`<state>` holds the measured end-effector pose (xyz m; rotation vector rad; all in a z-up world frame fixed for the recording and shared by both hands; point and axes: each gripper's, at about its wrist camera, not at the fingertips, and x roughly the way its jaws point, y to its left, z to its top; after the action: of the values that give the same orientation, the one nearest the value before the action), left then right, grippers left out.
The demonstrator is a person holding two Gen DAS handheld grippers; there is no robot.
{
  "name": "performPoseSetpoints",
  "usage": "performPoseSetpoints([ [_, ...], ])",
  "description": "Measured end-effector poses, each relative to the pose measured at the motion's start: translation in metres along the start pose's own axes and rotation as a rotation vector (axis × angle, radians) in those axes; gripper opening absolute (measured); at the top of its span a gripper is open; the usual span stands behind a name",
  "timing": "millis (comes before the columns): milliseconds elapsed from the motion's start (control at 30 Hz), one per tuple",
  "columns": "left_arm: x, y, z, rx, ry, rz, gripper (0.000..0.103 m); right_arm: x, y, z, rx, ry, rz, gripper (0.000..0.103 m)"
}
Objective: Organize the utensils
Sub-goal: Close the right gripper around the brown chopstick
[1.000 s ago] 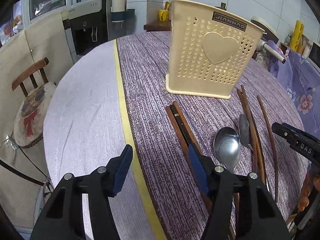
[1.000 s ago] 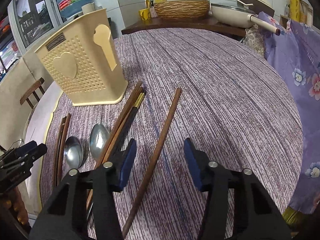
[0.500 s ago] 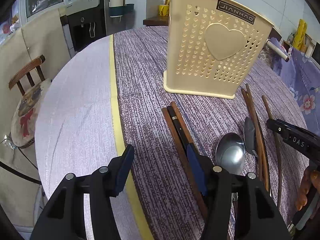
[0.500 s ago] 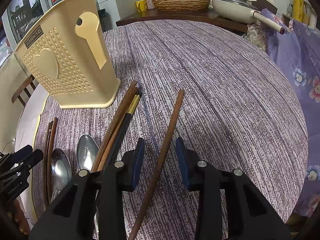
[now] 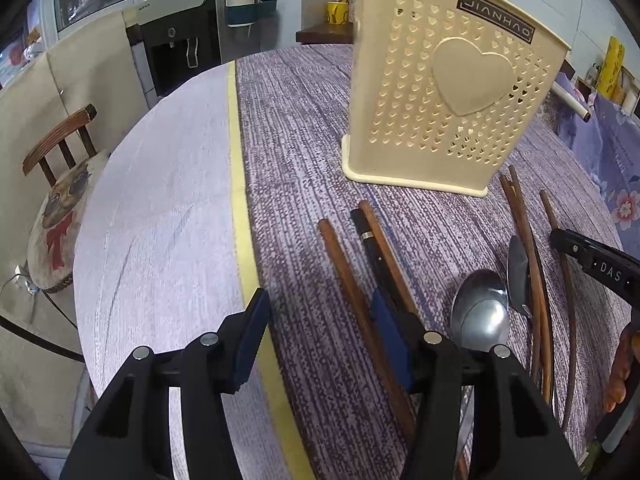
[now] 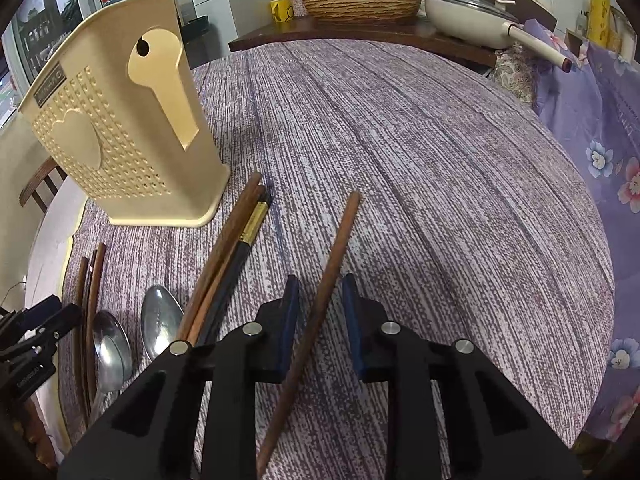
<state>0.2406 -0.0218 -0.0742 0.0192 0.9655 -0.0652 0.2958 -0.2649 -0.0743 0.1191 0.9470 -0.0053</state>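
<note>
Wooden chopstick (image 6: 325, 304) lies on the tabletop (image 6: 440, 184) between my right tongs (image 6: 320, 312), which have just been closing, pads not yet touching. Left tongs (image 5: 320, 328) gape, empty. I should center before clamping.

A home kitchen-dining room: a round table (image 6: 440, 152) under a purple cloth, a water dispenser (image 5: 176, 40) by the wall, a wooden chair (image 5: 60, 136) with a cushion, and a sideboard carrying a wicker basket (image 6: 360, 0) and a lidded pan (image 6: 468, 16).
</note>
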Motion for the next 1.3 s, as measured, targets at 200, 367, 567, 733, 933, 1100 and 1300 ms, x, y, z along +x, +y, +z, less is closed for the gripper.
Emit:
performPoseSetpoints([
  [200,0.009,-0.014,0.01,0.049,0.022,0.039,0.053,0.008,0.012,0.007,-0.005,-0.01,-0.031,0.022],
  [367,0.008,-0.018,0.008,0.032,0.013,0.047,0.044,0.013,0.013,0.012,0.013,-0.032,-0.049,0.013],
  [567,0.006,-0.036,0.006,0.07,0.016,0.064,0.023,0.014,0.015,0.015,-0.004,-0.035,-0.063,0.013],
  [733,0.006,-0.033,0.005,0.057,0.01,0.054,0.023,0.014,0.016,0.015,-0.013,-0.035,-0.063,0.013],
  [933,0.006,-0.035,0.004,0.058,0.001,0.055,0.019,0.014,0.017,0.015,-0.029,-0.044,-0.065,0.012],
  [1100,0.009,-0.031,0.01,0.058,-0.001,0.059,0.012,0.014,0.015,0.016,-0.022,-0.039,-0.053,0.011],
  [1300,0.014,-0.031,0.016,0.071,-0.002,0.07,0.009,0.016,0.018,0.017,-0.033,-0.031,-0.05,0.01],
])
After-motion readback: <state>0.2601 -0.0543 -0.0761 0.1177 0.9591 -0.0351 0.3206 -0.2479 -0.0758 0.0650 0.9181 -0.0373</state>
